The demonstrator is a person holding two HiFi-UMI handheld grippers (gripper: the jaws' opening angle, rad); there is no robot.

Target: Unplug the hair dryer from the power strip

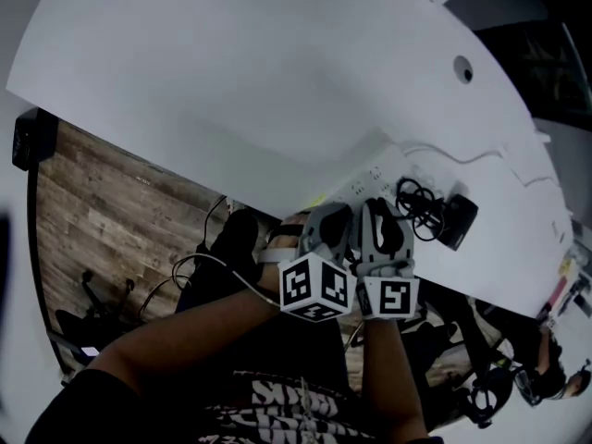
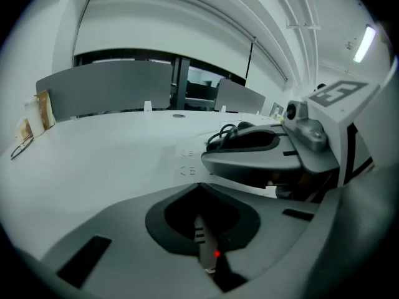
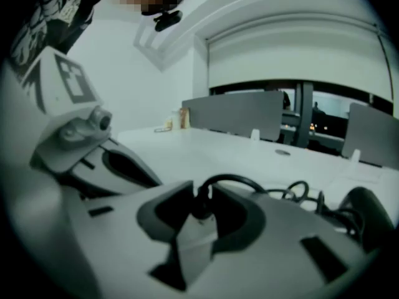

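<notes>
The hair dryer [image 1: 460, 220] is black and lies on its side on the white table [image 1: 231, 81], near the edge closest to the person. In the head view it is at 3 o'clock from the 2 grippers. Its black cord [image 1: 414, 202] lies in loose loops just beside it, at its 10 o'clock. The white power strip [image 1: 365, 181] runs along the table edge at 12 o'clock from the grippers.

The left gripper [image 2: 198, 189] has its jaws brought together on the near end of the power strip. A narrow white piece with a small red light shows in the hollow between them. The right gripper [image 3: 201, 192] has its jaws partly apart, and the black plug [image 3: 201, 212] stands between the tips, over the white strip. The pads do not look pressed on it.

Much is hard to see. In the head view the grippers cover the plug and its socket. In the right gripper view the dryer is only a dark shape at 4 o'clock, cut by the rim. In the left gripper view the right gripper hides most of it.
</notes>
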